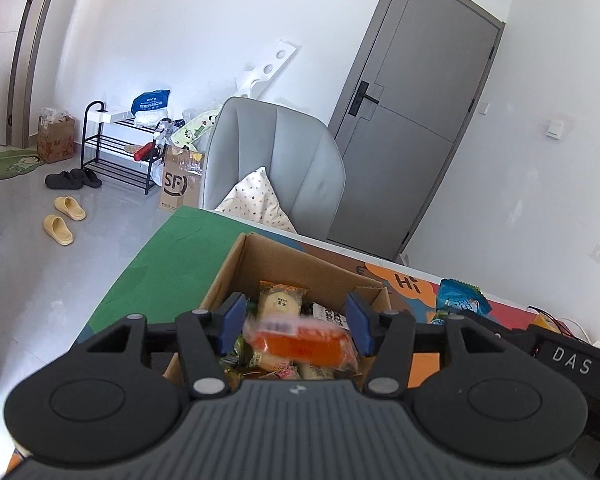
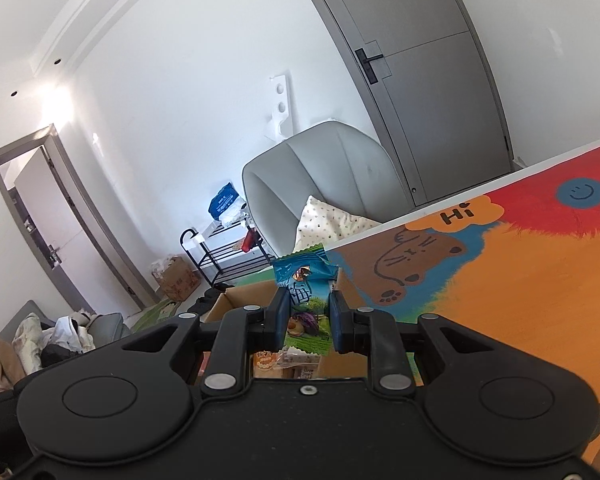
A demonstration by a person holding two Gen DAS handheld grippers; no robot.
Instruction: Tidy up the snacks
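Note:
An open cardboard box [image 1: 260, 260] stands on the table with several wrapped snacks in it, a round pale cake [image 1: 280, 300] on top. My left gripper [image 1: 296, 320] hangs over the box, open. An orange packet [image 1: 300, 344], blurred, lies loose between its blue pads [image 1: 234, 320] above the pile, and neither pad presses on it. My right gripper [image 2: 310, 312] is shut on a blue-green snack packet [image 2: 302, 280], held upright just right of the box [image 2: 240, 300]. That packet [image 1: 462, 298] also shows at the right in the left wrist view.
A colourful cartoon mat [image 2: 500, 280] covers the table, green [image 1: 172, 256] on its left part. A grey chair [image 1: 276, 160] with a spotted cushion [image 1: 256, 200] stands behind the table edge. Further back are a grey door [image 1: 416, 100], a shoe rack [image 1: 116, 148] and slippers [image 1: 64, 220] on the floor.

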